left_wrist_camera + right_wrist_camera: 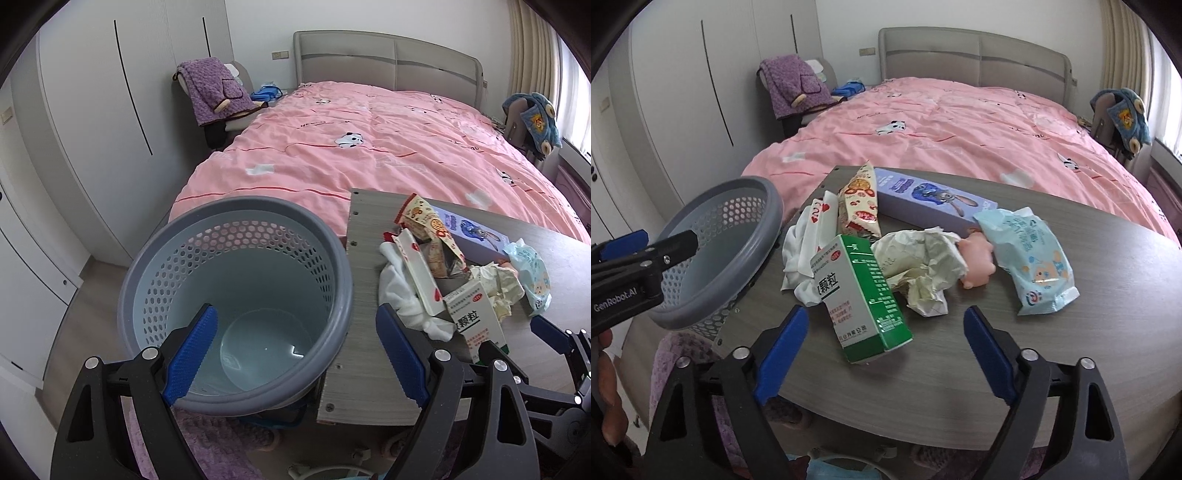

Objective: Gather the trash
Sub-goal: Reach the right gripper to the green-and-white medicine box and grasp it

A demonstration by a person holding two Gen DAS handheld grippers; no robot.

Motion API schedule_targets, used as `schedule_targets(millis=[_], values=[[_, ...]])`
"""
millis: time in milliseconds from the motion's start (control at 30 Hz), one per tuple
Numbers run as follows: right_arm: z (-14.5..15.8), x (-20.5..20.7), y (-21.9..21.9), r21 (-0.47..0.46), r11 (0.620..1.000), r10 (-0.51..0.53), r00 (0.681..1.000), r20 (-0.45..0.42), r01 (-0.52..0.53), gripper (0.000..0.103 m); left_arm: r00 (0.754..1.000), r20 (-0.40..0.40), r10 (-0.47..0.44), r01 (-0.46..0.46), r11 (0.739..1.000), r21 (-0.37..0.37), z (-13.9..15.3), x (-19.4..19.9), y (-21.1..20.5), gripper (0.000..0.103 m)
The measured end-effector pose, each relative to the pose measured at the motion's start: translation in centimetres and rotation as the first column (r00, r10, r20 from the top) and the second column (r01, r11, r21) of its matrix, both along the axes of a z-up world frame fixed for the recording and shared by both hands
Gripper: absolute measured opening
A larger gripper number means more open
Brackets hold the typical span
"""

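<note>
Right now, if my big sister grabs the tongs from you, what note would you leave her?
Left tongs: open, empty, over the gray basket.
Right tongs: open, empty, facing the pile on the table.
Basket sits at the table's left edge, nothing in it yet.
Done: nothing collected.
Left: green medicine box, crumpled paper, snack wrapper, blue wipes pack, white cloth, heart-print box. The pink pig toy and purple box may not be trash.

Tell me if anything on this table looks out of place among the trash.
A small pink toy pig lies among the wrappers, between the crumpled paper and the blue wipes pack. It looks like a toy, not trash. The green medicine box is dented at its near end.
</note>
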State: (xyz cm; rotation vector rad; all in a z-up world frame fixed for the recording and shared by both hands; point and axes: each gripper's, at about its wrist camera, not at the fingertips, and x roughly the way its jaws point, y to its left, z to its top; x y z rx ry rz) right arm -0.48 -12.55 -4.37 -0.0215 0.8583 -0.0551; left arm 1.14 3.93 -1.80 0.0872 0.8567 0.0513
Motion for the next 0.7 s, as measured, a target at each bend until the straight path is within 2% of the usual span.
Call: schedule_targets(millis=[500, 567, 700], values=[[-2.4, 1.2, 2.4, -0.134, 0.990, 0.035, 0.998, -0.055, -0.042, 0.053, 1.000, -0.007, 0.031, -0.031, 0.999, -0.028, -0.7, 0.6, 1.6, 0.084], [-2.6, 1.3, 2.4, -0.138, 0.989, 0.036, 0.998, -0.061, -0.044, 0.045, 1.000, -0.007, 0.030, -0.031, 0.999, -0.030, -0.7, 0.6, 1.7, 0.084], [-2.4, 1.3, 2.1, -0.107, 0.993, 0.042, 0.998, -0.056, -0.047, 0.043, 1.000, -0.007, 0.025, -0.026, 0.999, -0.031, -0.7, 0.6, 1.6, 0.084]])
